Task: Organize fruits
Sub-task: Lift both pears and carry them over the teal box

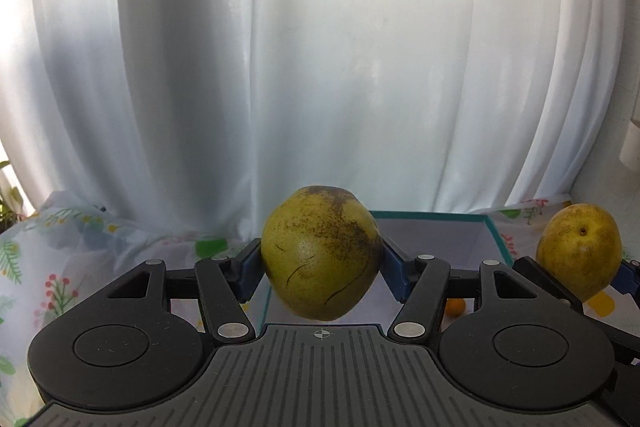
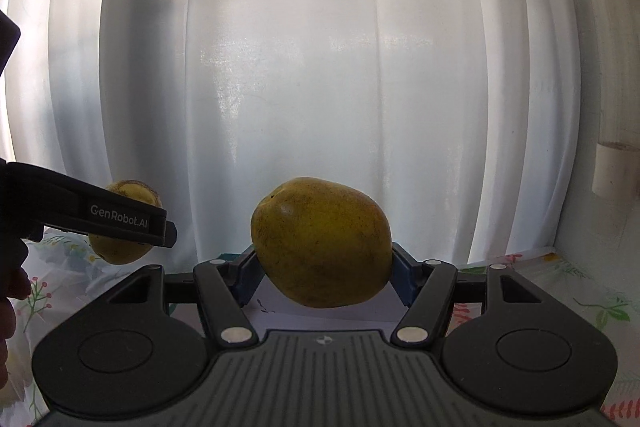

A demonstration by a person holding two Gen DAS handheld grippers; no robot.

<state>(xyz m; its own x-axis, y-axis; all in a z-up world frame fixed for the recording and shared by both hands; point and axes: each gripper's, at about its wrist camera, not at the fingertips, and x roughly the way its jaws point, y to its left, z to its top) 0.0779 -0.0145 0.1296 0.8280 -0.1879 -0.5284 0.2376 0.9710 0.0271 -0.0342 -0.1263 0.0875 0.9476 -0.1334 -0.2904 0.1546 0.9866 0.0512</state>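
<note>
Left claw grips a speckled pear, right claw a yellow pear; lower each gently into the box at twelve o'clock, releasing low

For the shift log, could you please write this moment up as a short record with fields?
left hand-held gripper: shut on a green-yellow speckled pear, held in the air
right hand-held gripper: shut on a yellow pear, also held in the air
box: white inside with a teal rim, open, behind and below the left pear
small orange fruit: lies low beside the box; whether inside it I cannot tell
surface: floral tablecloth
background: white curtain
</note>
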